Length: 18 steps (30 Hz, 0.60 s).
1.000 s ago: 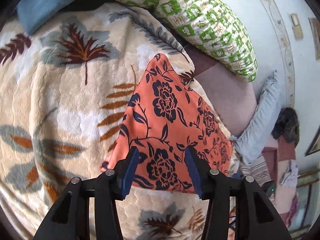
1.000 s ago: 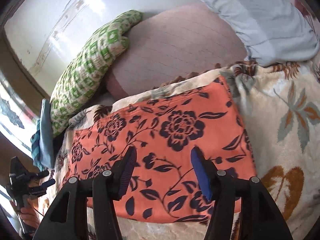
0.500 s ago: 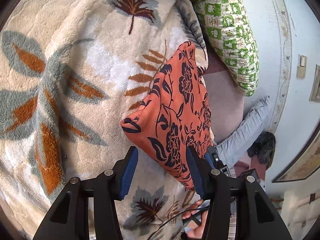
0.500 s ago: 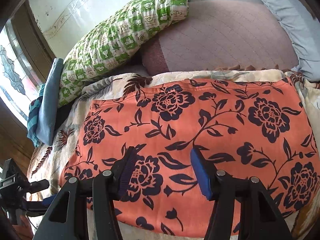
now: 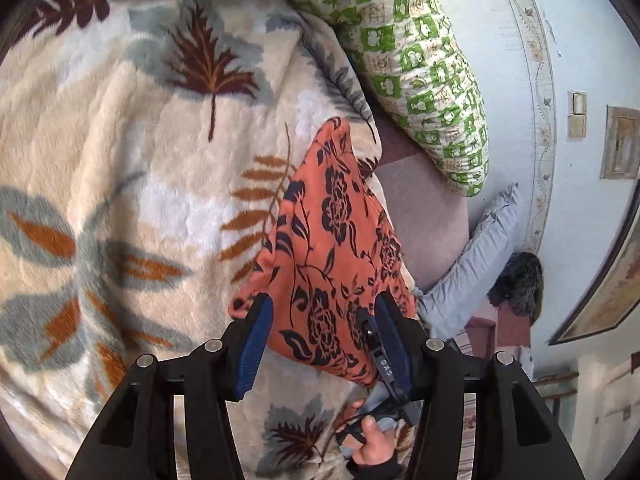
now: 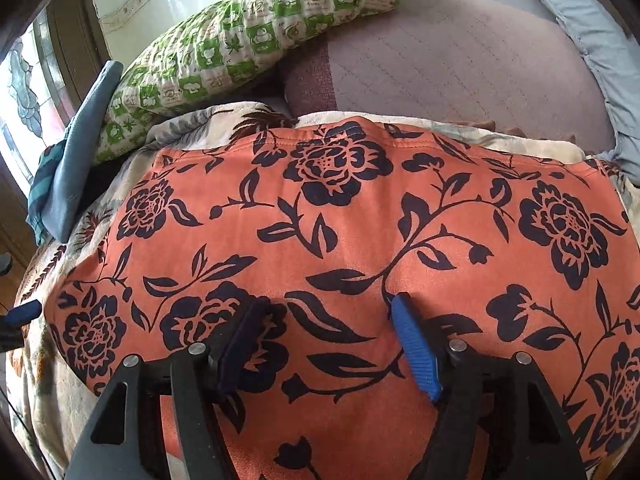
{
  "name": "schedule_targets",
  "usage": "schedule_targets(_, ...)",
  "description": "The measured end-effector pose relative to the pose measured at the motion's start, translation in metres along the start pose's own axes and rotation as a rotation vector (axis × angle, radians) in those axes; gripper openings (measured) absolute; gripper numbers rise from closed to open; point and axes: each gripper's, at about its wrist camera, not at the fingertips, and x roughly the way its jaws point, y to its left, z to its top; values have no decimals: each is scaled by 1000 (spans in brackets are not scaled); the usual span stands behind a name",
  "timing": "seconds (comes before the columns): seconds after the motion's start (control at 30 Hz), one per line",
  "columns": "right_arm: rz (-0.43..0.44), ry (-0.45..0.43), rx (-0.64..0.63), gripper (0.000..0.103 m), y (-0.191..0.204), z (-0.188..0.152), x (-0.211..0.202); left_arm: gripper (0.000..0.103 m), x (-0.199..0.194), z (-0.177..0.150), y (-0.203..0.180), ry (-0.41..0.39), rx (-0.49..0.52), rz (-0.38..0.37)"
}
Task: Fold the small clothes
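So the orange floral cloth [image 6: 360, 220] is lying spread flat on the leaf-print blanket [image 5: 120, 160] on the bed, right under and ahead of my right tongs [image 6: 326, 344]. Those tongs have just been opening, and now they stand wide over the fabric, pointing steeply down at it. The blue pads [image 6: 416, 356] aren't pinching anything; the cloth just lies flat below the gap.

My left tongs [image 5: 320, 340] come at the same cloth from its end. They've also just opened a bit and stand about half wide, with the near corner of the orange floral cloth [image 5: 328, 248] showing in the gap between the pads. The pads don't press on it, so nothing's gripped there either. Just past my left tongs' right finger I can see the other tool and my hand [image 5: 372, 444] on its handle.

Beyond the cloth's far edge there's a green checked pillow [image 6: 248, 36], with a mauve quilted cushion [image 6: 460, 64] to its right. A folded blue cloth [image 6: 76, 152] sits off to the left of my right tongs, near the blanket's edge.
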Motion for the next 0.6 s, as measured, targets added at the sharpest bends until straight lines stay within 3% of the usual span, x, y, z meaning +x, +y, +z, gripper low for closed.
schedule_targets(0.1,-25,7,-18,70,13,7,-11,56,5,22,-1,3,16,76)
schedule_targets(0.2,115,-51,-126,70,54,4,-38,56,27,48,-3,58,2,131)
schedule_targets(0.3,195,-39,-317,71,113,-12,-51,56,50,70,-14,120,26,164)
schedule_targets(0.43,128,-48,-545,72,177,-35,-44,56,84,95,-34,194,95,225)
schedule_targets(0.6,20,-28,-762,72,228,-67,-19,56,126,118,-61,251,230,311)
